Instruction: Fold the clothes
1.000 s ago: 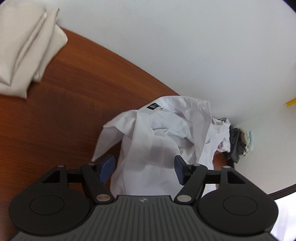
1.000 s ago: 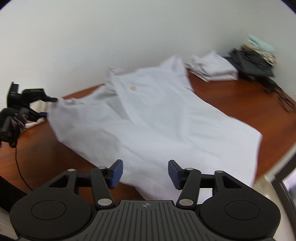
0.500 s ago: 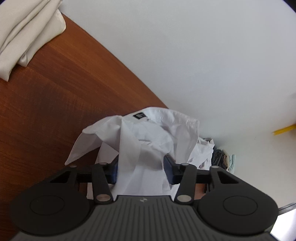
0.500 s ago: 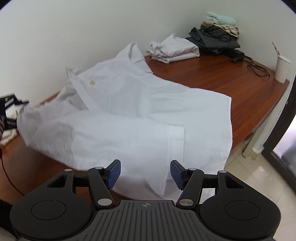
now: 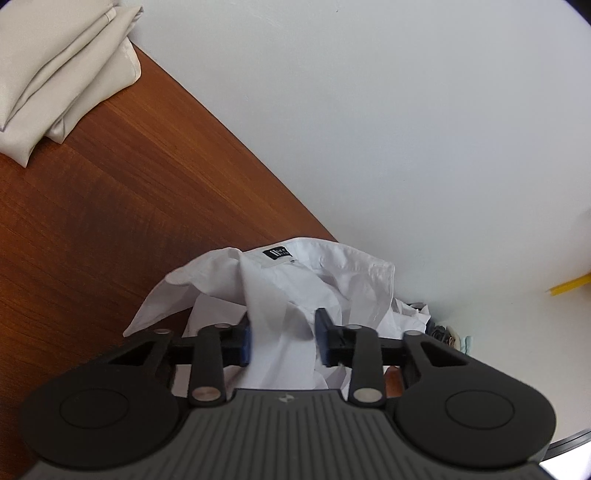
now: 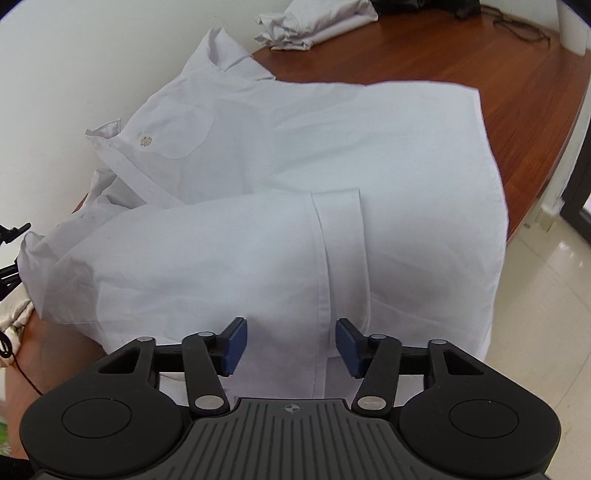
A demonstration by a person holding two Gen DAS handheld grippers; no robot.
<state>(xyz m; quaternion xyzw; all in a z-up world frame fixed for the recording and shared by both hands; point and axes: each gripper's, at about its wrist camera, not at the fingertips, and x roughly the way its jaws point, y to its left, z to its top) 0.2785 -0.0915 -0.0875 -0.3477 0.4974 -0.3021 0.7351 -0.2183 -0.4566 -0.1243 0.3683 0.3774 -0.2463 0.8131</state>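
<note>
A white shirt lies spread over the brown wooden table, its hem hanging over the near edge. In the left wrist view the shirt is bunched near its collar with a black label. My left gripper has narrowed its blue pads around a fold of the shirt but a gap still shows. My right gripper is open, its pads on either side of the shirt's front placket at the hem.
A folded beige cloth lies at the far left of the table. A folded white garment and dark clothes sit at the far end by the wall. The table edge drops to a tiled floor on the right.
My left gripper has moved in over the shirt's collar area and its jaws have narrowed around a fold. My right gripper has moved closer to the shirt's hem and stays open.
</note>
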